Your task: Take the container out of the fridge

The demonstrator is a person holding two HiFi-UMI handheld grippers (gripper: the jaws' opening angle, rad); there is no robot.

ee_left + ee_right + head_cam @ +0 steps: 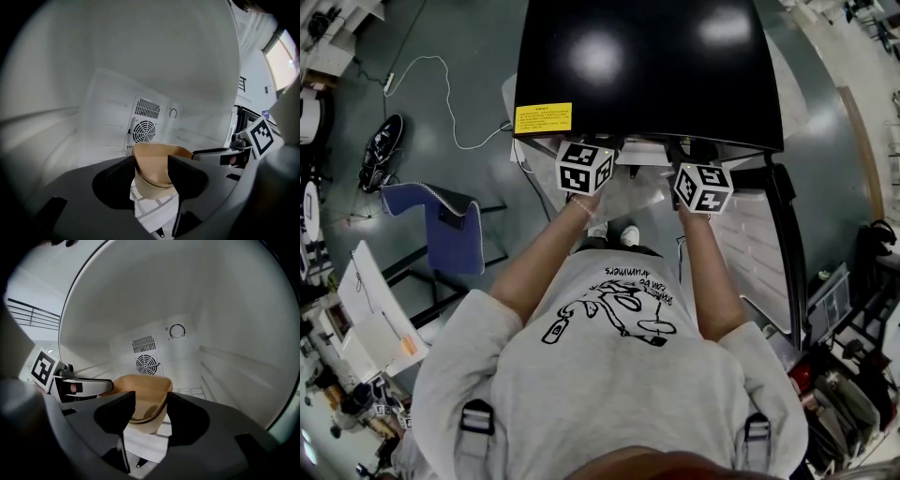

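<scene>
A tan open-topped container [157, 161] [145, 385] stands on the white wire shelf [150, 206] inside the small fridge [647, 66]. My left gripper [152, 173] straddles the container's left wall, one finger outside and one over its inside, with a wide gap between the pads. My right gripper [151, 411] straddles the right wall the same way, the wall close to its right finger. Both are open. In the head view only the two marker cubes [584, 167] [703, 187] show at the fridge mouth; the jaws and the container are hidden under the black top.
The fridge door [750, 244] hangs open at the right. On the fridge's back wall are a fan grille [144, 131] and a dial [176, 331]. A blue chair [450, 225] and a cluttered desk [366, 319] stand at the left, and a white cable [441, 94] lies on the floor.
</scene>
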